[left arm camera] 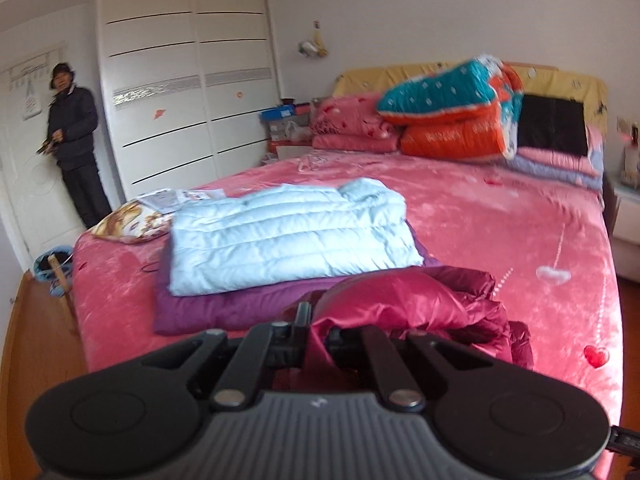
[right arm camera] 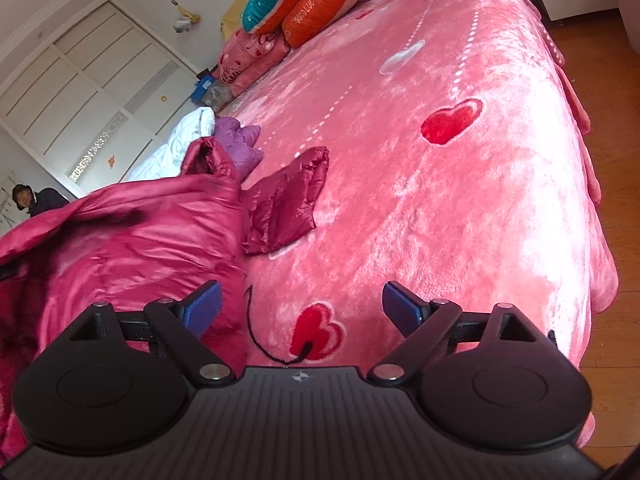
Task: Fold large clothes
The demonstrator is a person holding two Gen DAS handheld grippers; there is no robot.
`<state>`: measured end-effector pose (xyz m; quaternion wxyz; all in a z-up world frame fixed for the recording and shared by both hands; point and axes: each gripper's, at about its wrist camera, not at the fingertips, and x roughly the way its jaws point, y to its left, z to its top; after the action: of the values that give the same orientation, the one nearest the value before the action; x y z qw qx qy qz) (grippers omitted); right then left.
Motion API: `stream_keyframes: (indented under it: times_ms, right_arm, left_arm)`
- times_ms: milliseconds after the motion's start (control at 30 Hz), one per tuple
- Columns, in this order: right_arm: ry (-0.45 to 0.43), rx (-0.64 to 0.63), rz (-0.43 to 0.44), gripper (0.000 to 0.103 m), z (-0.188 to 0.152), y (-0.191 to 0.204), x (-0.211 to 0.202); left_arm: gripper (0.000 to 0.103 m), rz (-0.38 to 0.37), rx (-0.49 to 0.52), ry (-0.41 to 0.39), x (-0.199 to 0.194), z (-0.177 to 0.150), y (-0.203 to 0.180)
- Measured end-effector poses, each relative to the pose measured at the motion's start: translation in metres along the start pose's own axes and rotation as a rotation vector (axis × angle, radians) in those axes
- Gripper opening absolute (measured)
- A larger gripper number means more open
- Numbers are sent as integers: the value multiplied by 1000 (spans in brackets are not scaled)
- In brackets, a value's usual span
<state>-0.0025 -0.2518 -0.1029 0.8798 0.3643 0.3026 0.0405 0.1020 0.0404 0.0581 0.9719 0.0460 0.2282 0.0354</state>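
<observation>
Pinching a fold of the shiny crimson quilted down jacket point(left arm camera: 420, 304) just ahead, the left gripper point(left arm camera: 316, 332) starts a fold on the bed; the spread right gripper point(right arm camera: 302, 306), jacket at its left, should next grasp another edge.

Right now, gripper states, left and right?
Left gripper: shut on the dark red jacket.
Right gripper: open, holding nothing, over the pink bedspread.

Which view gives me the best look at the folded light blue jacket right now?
The left wrist view: the light blue jacket lies folded in full sight on a purple garment on the bed. The right wrist view shows only a white sliver of it behind the crimson jacket.
</observation>
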Motion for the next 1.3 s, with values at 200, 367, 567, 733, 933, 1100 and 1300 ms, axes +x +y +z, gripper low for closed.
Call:
stream_keyframes:
  times_ms: [200,367,567,733,933,1100,1300]
  right_arm:
    - [39,17,10,103,-4,0,7]
    - [85,-9,97,103,-14,13,11]
    - [164,-95,213,103,-30,46,17]
    - [209,-95,292,103,-38,67,17]
    - [234,-137,359,103,-39,89,7]
    - [256,-250,409,103,-46,116,-6]
    - [328,-396,425,103,-66,141,-10]
  left_arm:
    - [2,45,-100,9,-59,-24,65]
    - [2,70,-138,74,-89,-58,102]
    - [2,78,-176,148,-109,-105,129]
    - [2,115,-238,164,-120,-132,155]
    - [3,126,-313,186,-122,-150,177]
    - [3,120,-336,206,-121,-162,185]
    - [22,115,-360,199,-127,-172,191]
